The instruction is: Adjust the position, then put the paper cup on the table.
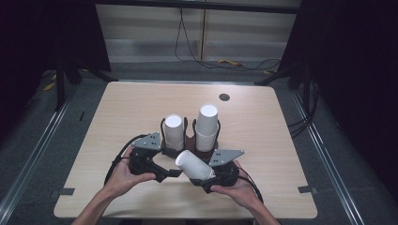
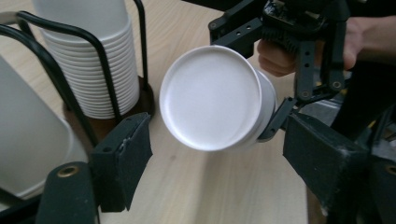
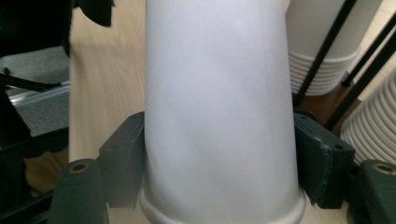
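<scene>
A white paper cup (image 1: 193, 165) is gripped near its rim by the right gripper (image 1: 209, 176), whose jaws are pressed against both sides of the cup wall, as is seen in the right gripper view (image 3: 219, 116). The cup is held tilted above the table (image 1: 263, 122), with its closed bottom turned up and toward the left gripper (image 1: 174, 173). In the left gripper view the round bottom of the cup (image 2: 212, 98) is seen between and beyond the two black jaws, which are spread wide and are not touching it. The left gripper (image 2: 219, 158) is therefore released and empty.

Behind the grippers, near the middle of the table, a black wire rack (image 1: 189, 129) is standing. Two stacks of white cups are kept in it upside down: the left stack (image 1: 173, 131) is lower, and the right stack (image 1: 207, 126) is taller. Each gripper is held by one hand of a person, the left hand (image 1: 123, 176) and the right hand (image 1: 234, 187).
</scene>
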{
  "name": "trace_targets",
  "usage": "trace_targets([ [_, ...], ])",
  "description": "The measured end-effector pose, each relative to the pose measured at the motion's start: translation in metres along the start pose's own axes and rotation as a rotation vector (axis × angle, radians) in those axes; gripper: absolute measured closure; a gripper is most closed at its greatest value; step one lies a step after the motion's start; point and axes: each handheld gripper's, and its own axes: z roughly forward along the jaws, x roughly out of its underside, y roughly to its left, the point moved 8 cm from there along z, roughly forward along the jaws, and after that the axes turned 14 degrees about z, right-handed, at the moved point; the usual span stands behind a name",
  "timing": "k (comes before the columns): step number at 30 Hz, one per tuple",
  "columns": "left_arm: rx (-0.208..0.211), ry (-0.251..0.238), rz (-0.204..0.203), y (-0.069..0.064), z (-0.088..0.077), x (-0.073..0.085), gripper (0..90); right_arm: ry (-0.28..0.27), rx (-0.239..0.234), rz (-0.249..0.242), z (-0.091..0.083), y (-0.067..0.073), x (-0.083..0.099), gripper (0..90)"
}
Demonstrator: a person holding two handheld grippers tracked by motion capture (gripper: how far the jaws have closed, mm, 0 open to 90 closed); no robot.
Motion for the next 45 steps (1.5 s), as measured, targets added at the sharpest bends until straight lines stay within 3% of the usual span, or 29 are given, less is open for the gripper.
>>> trace_targets([
  [2, -0.001, -0.004, 0.002, 0.001, 0.000, 0.000, 23.7, 0.009, -0.001, 0.002, 0.001, 0.000, 0.001, 27.3],
  [6, -0.025, 0.020, 0.067, 0.001, 0.001, 0.002, 27.6, 0.034, 0.005, -0.011, 0.002, 0.000, 0.001, 27.3],
  [13, 0.007, 0.007, 0.027, 0.002, -0.002, 0.001, 24.7, 0.075, -0.004, -0.030, -0.003, 0.000, -0.003, 27.6],
  [15, -0.035, -0.014, 0.027, 0.006, -0.004, 0.000, 24.6, 0.085, 0.006, -0.031, -0.004, -0.002, -0.006, 27.7],
  [17, 0.000, -0.034, -0.001, 0.005, -0.006, -0.001, 24.0, 0.099, 0.011, -0.034, -0.005, -0.004, -0.008, 27.8],
  [22, 0.004, -0.025, 0.024, 0.003, -0.006, 0.001, 25.1, 0.177, 0.007, -0.069, -0.004, -0.006, -0.009, 27.4],
  [25, 0.013, -0.011, 0.020, 0.003, -0.003, 0.005, 23.5, 0.190, -0.012, -0.067, -0.004, -0.006, -0.011, 27.4],
  [31, 0.006, 0.016, 0.026, 0.005, -0.002, 0.009, 22.8, 0.260, 0.007, -0.095, 0.003, -0.006, -0.013, 27.6],
  [40, 0.047, 0.086, 0.030, 0.000, 0.004, 0.014, 23.3, 0.306, 0.003, -0.111, 0.002, -0.001, -0.009, 27.9],
  [45, 0.038, 0.095, 0.035, -0.002, 0.008, 0.014, 24.9, 0.338, 0.021, -0.130, 0.002, -0.001, -0.006, 27.9],
])
